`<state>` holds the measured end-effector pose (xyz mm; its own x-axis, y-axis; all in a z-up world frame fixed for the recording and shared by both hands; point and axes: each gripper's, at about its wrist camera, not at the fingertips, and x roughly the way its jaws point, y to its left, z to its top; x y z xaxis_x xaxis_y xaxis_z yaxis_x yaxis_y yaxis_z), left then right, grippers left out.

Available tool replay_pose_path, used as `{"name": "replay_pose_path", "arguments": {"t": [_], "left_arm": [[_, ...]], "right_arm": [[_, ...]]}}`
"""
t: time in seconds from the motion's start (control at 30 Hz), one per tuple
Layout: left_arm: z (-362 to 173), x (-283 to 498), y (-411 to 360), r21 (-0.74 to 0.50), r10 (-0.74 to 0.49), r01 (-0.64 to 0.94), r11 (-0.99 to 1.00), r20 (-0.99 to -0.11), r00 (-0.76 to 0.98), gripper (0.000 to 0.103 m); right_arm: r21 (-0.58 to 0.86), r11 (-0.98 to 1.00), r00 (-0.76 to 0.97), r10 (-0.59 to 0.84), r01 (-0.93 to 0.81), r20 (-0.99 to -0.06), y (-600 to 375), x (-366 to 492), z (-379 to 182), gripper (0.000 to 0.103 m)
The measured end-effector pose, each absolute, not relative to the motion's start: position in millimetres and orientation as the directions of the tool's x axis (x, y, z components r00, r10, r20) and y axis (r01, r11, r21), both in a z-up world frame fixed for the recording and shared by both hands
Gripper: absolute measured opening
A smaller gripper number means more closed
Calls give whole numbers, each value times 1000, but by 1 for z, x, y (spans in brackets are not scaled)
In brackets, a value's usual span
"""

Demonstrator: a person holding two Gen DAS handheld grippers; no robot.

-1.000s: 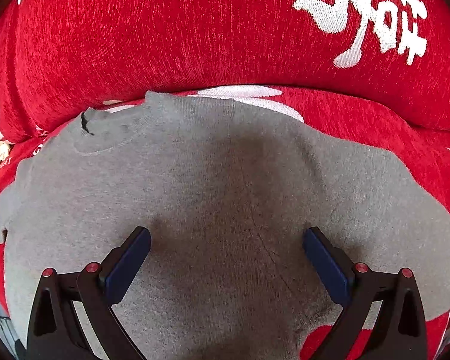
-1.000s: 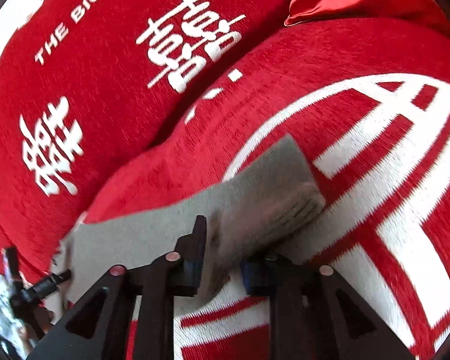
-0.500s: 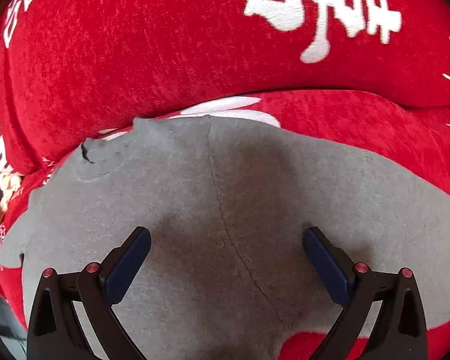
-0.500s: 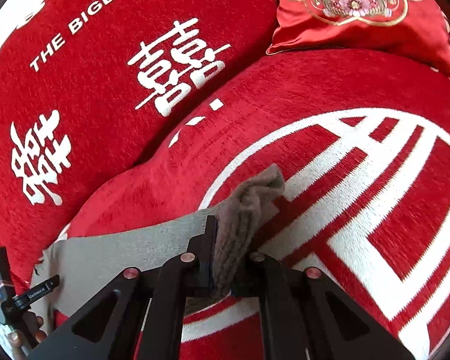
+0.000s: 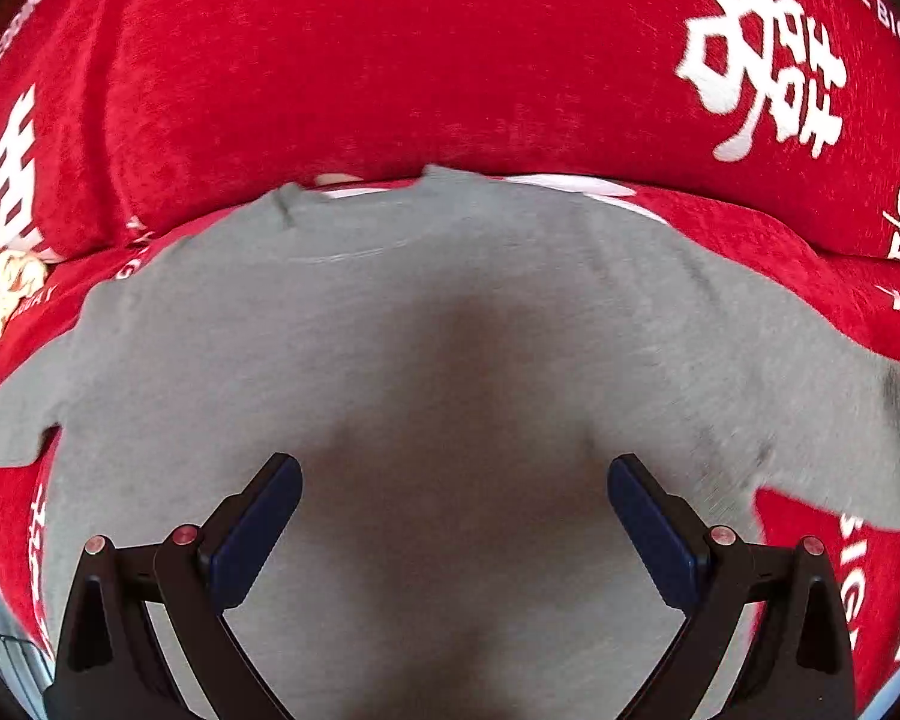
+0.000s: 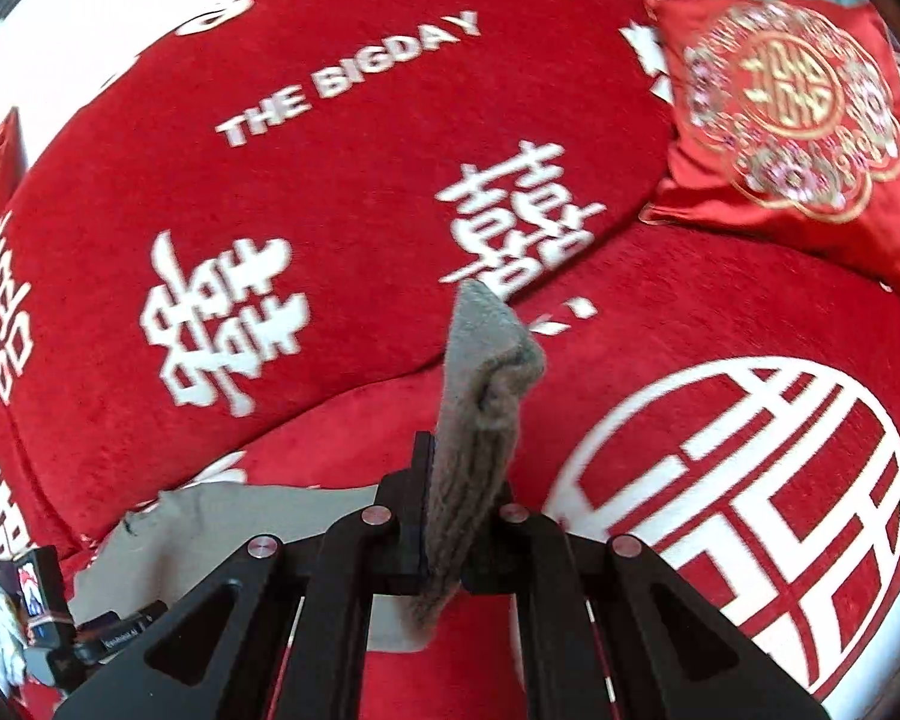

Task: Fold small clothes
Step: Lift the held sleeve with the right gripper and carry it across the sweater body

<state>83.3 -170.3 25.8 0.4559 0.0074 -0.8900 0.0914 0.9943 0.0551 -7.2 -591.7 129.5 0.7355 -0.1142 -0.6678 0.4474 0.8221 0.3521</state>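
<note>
Grey shirt (image 5: 450, 312) lies spread flat on red sofa seat (image 6: 720, 312), collar toward the backrest. Left claw (image 5: 455, 516): jaws wide apart, over the shirt body, gripping nothing. Right claw (image 6: 459, 516): clamped on the ribbed sleeve cuff (image 6: 486, 384), which stands raised above the seat.

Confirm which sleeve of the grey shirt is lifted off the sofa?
The sleeve clamped in the right gripper stands up off the sofa. The other sleeve lies flat under no jaws.
</note>
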Motion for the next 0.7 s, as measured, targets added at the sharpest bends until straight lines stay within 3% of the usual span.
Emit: {"name": "replay_pose_path", "arguments": {"t": [0.7], "left_arm": [[1,48,-35,-9,-29,43,999,-868,495,102]], "right_arm": [[246,910,732,-87,335,-676,-438,44,177,6]]}}
